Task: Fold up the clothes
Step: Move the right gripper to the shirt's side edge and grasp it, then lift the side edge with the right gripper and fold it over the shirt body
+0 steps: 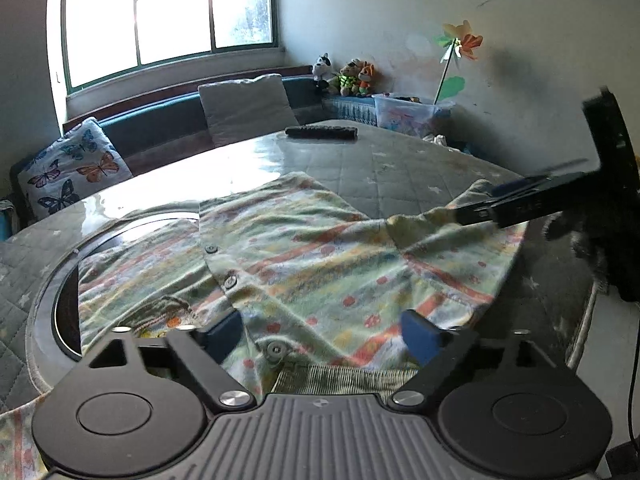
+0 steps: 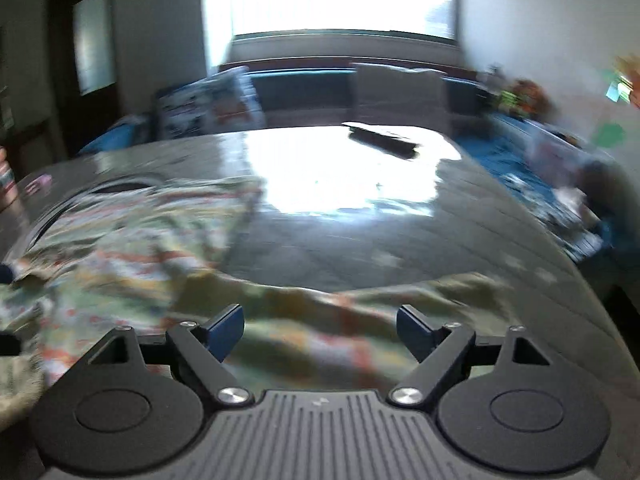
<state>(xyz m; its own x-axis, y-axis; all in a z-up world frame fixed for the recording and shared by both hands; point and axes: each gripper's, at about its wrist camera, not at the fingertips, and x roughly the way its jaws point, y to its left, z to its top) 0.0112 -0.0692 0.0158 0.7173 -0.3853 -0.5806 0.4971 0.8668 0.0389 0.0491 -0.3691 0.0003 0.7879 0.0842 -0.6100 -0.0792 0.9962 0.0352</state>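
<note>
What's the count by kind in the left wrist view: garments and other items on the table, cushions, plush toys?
Garments: 1, the pale green striped button-up shirt spread on the quilted grey table
Remotes: 1, the black remote control at the table's far edge
Cushions: 2, the butterfly-print cushion and the plain grey cushion
Plush toys: 3, the row on the bench
Total: 7

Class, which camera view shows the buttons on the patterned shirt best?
The left wrist view: the patterned shirt is sharp there, its buttons visible. In the right wrist view the shirt is motion-blurred and no buttons can be made out.
</note>
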